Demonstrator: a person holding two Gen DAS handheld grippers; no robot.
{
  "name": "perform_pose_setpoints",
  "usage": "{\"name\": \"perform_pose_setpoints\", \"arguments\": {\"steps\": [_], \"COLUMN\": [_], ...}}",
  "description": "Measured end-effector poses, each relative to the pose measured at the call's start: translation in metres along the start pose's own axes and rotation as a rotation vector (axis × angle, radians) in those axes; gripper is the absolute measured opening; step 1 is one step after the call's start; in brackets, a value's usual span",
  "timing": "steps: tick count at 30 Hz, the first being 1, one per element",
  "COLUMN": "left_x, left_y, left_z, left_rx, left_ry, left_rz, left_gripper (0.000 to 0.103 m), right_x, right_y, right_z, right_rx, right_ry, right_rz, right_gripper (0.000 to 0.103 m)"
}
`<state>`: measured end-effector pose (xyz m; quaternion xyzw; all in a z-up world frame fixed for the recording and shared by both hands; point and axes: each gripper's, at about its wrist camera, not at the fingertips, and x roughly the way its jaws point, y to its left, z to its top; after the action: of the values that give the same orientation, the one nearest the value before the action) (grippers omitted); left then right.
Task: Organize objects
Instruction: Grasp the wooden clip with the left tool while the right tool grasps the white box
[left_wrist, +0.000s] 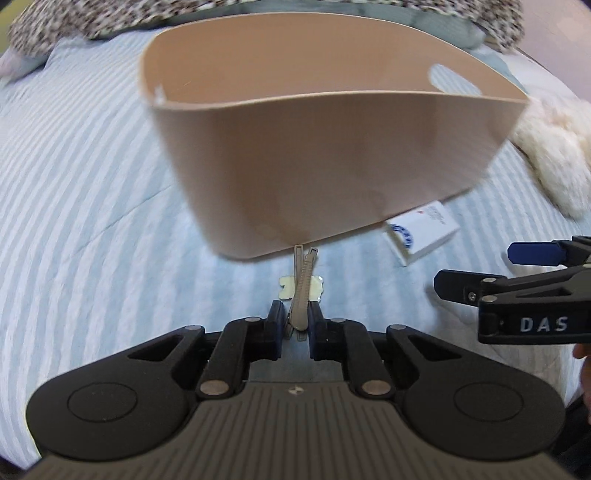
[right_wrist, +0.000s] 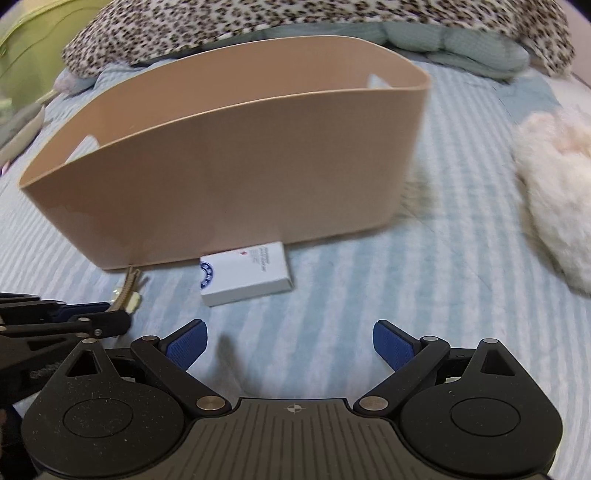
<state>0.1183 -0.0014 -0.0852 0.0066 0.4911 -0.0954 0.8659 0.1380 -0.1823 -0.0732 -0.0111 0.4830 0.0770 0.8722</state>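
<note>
My left gripper (left_wrist: 297, 314) is shut on a metal hair clip (left_wrist: 303, 291) with a pale yellow ornament, just in front of a tan plastic bin (left_wrist: 332, 162) on the striped bed. The clip (right_wrist: 127, 291) and left gripper (right_wrist: 110, 314) also show at the left of the right wrist view. My right gripper (right_wrist: 290, 345) is open and empty, short of a white box (right_wrist: 245, 273) with a blue emblem that lies against the bin's (right_wrist: 236, 177) base. The right gripper (left_wrist: 476, 271) and the box (left_wrist: 421, 230) also show at the right of the left wrist view.
A fluffy white plush (right_wrist: 554, 192) lies on the bed at the right. A leopard-print blanket (right_wrist: 295, 18) and a grey-green pillow (right_wrist: 461, 44) lie behind the bin. The light blue striped bedspread (right_wrist: 406, 295) covers the surface.
</note>
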Motion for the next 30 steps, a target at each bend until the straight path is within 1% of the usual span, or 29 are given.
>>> {"name": "perform_pose_setpoints", "arguments": {"steps": [2,4,6,8,10,11,12,14,16,17,18,20,23,24,25,26,27,30], "left_x": [0.003,0.004,0.005,0.005,0.005,0.005,0.003,0.002,0.003,0.002,0.002,0.001,-0.001,-0.002,-0.003,-0.003,-0.003,-0.002], "left_y": [0.004,0.006,0.007,0.009,0.012,0.012,0.013,0.013,0.013,0.013,0.011,0.01,0.011,0.012,0.013,0.015,0.015,0.016], "left_z": [0.001,0.001,0.001,0.002,0.002,0.002,0.002,0.001,0.002,0.002,0.001,0.001,0.0,0.0,-0.001,-0.001,-0.001,0.0], "left_rx": [-0.022,-0.024,-0.024,-0.033,-0.044,-0.048,-0.05,-0.048,-0.045,-0.043,-0.041,-0.034,-0.035,-0.037,-0.039,-0.042,-0.046,-0.05], "left_ry": [0.005,0.001,-0.003,-0.002,-0.001,-0.001,-0.001,-0.003,-0.004,-0.005,-0.006,-0.007,-0.007,-0.006,-0.005,-0.004,-0.003,-0.002], "left_rz": [-0.009,-0.005,-0.005,-0.013,-0.023,-0.026,-0.027,-0.026,-0.023,-0.02,-0.014,0.004,0.014,0.017,0.018,0.019,0.019,0.022], "left_gripper": [0.014,0.014,0.014,0.014,0.014,0.014,0.013,0.013,0.013,0.013,0.014,0.014,0.014,0.014,0.013,0.013,0.013,0.013], "right_x": [0.007,0.013,0.018,0.02,0.019,0.019,0.018,0.017,0.015,0.014,0.014,0.014,0.018,0.019,0.02,0.02,0.02,0.015], "right_y": [0.006,0.01,0.012,0.014,0.017,0.019,0.02,0.021,0.019,0.017,0.016,0.016,0.02,0.023,0.022,0.024,0.024,0.019], "right_z": [0.004,0.008,0.01,0.011,0.011,0.011,0.01,0.009,0.009,0.009,0.009,0.011,0.012,0.013,0.013,0.013,0.014,0.013], "right_rx": [-0.028,-0.035,-0.034,-0.044,-0.062,-0.071,-0.077,-0.08,-0.054,-0.036,-0.018,-0.004,-0.026,-0.038,-0.051,-0.062,-0.069,-0.055], "right_ry": [-0.003,-0.002,0.006,0.007,0.003,0.001,-0.002,-0.007,-0.007,-0.01,-0.014,-0.012,-0.018,-0.017,-0.019,-0.023,-0.029,-0.035], "right_rz": [-0.007,0.005,0.017,0.017,0.024,0.031,0.033,0.04,0.064,0.079,0.091,0.097,0.097,0.094,0.091,0.083,0.078,0.086], "right_gripper": [0.098,0.095,0.086,0.085,0.079,0.071,0.067,0.066,0.071,0.077,0.079,0.079,0.08,0.078,0.073,0.066,0.061,0.061]}}
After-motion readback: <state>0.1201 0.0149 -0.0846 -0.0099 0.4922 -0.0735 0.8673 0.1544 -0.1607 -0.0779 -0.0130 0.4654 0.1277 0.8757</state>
